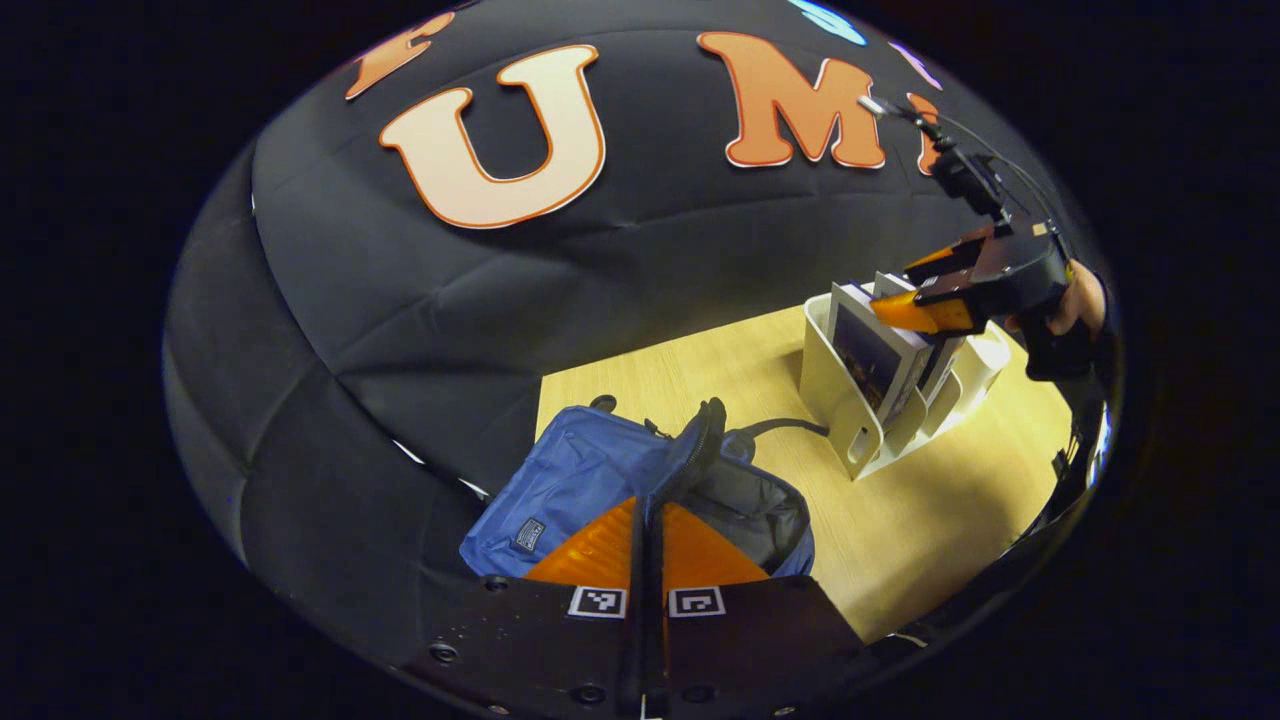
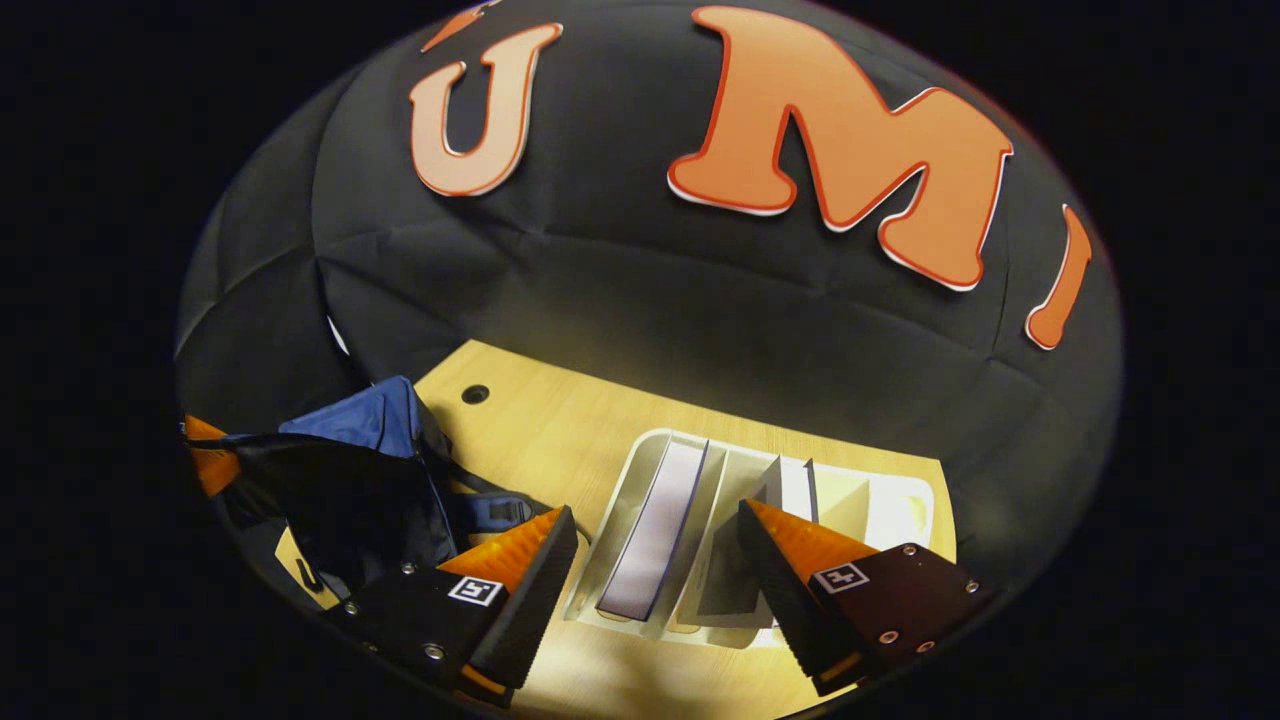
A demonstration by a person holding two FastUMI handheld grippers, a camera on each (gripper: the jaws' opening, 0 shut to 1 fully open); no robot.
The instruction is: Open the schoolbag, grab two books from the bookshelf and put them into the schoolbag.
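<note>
Left gripper view has the left gripper with its two fingers pressed together on the schoolbag's zipper edge, holding the flap up, so the jaws are closed on the bag. The bag is blue with a grey lining, already unzipped, sitting on the wooden table up against the booth wall. Off to the right on the same table is the white bookshelf, a slotted desktop rack, with a couple of books standing in it. The right gripper hangs just above those books, a gloved hand behind it.

From the right gripper view you're looking down into the rack: the right gripper has its jaws spread wide, one finger on either side of the book with the pale spine, which stands in the left slot. Can't tell if a fingertip actually touches it. Another book stands in a slot further right. The schoolbag sits off to the left, well apart from the bookshelf.
</note>
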